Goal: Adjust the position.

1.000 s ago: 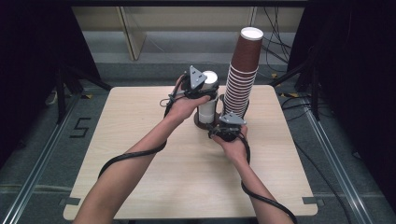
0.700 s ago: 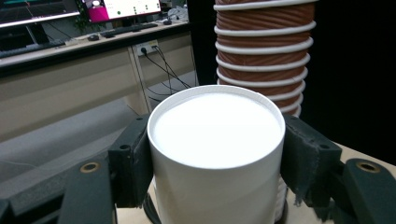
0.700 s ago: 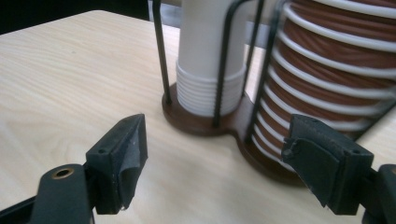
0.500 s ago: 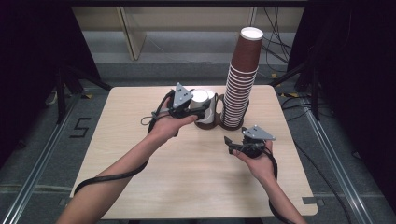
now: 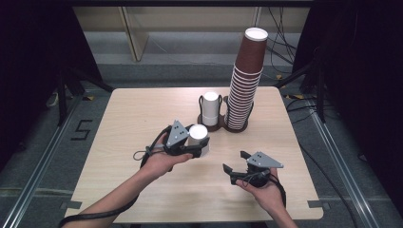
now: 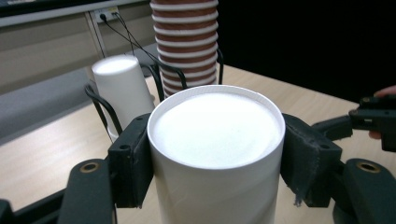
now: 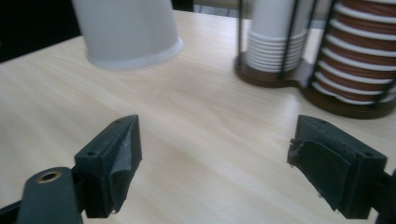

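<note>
My left gripper (image 5: 192, 146) is shut on an upside-down white paper cup (image 5: 198, 137), whose rim hangs close over the wooden table (image 5: 123, 123). In the left gripper view both pads press the sides of this cup (image 6: 215, 135). Behind it a stack of white cups (image 5: 210, 108) stands in a dark wire holder, beside a tall stack of brown cups (image 5: 244, 80). To the right, my right gripper (image 5: 234, 161) is open with nothing between its fingers; its jaws have just been opening. In the right gripper view my right gripper (image 7: 215, 154) faces bare table, the held cup (image 7: 128, 32) at upper left.
The dark holder base (image 7: 268, 74) carries both stacks at the back middle of the table. The table's near edge (image 5: 199, 219) lies just below my hands. Black cables (image 5: 285, 47) and dark stands sit on the floor behind and to the right.
The left gripper has carried the white cup from the holder toward the near left and lower. The right gripper has drawn back from the foot of the brown stack and its jaws have widened.
</note>
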Motion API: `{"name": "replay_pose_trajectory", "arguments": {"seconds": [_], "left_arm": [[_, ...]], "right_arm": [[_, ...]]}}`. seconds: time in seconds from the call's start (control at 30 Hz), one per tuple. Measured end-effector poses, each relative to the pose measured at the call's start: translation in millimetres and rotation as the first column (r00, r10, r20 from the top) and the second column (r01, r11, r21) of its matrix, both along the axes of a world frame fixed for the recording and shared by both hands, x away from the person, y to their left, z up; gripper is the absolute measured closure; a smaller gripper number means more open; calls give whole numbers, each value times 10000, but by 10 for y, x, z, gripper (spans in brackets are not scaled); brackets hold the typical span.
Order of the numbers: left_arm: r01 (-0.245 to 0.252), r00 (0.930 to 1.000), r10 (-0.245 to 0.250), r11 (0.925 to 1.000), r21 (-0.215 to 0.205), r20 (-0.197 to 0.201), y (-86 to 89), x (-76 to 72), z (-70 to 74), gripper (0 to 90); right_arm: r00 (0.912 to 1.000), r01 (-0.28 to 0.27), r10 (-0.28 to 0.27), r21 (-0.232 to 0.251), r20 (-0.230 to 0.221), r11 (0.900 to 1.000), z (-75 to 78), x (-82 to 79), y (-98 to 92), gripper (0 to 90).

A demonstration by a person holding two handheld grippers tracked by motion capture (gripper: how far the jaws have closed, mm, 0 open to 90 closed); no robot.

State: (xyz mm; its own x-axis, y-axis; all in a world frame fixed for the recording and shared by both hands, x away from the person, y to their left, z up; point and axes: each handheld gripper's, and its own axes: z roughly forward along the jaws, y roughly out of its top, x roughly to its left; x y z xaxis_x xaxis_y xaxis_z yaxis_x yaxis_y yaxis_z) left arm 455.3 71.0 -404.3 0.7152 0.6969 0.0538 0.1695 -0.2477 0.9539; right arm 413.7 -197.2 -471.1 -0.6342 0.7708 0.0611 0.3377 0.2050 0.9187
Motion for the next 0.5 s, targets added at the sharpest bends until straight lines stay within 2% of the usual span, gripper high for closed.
{"name": "replay_pose_trajectory", "arguments": {"seconds": [0.03, 0.07, 0.1, 0.2, 0.23, 0.5], "left_arm": [[64, 10000, -63, 10000, 54, -61, -2, -20, -41, 330], [108, 9999, -107, 9999, 91, -112, -6, -39, -77, 329], [124, 9998, -122, 9998, 144, -149, -9, -55, -110, 329], [268, 9993, -263, 9995, 141, -283, -38, -103, -194, 329], [303, 9991, -297, 9994, 175, -317, -51, -124, -213, 329], [631, 9963, -629, 9980, 18, -579, -173, -203, -269, 329]], "right_arm": [[10000, -88, 89, 234, -39, 9997, -7, -16, 30, 159], [9992, -119, 137, 495, -372, 9987, -7, -52, 72, 157], [9997, -235, 235, 281, 5, 9993, -12, -46, 81, 156], [9982, -553, 560, 342, -204, 9979, -19, -96, 161, 152], [9974, -719, 718, 93, 10, 9974, -17, -98, 179, 152], [9954, -928, 930, -105, 209, 9956, 52, -185, 298, 149]]}}
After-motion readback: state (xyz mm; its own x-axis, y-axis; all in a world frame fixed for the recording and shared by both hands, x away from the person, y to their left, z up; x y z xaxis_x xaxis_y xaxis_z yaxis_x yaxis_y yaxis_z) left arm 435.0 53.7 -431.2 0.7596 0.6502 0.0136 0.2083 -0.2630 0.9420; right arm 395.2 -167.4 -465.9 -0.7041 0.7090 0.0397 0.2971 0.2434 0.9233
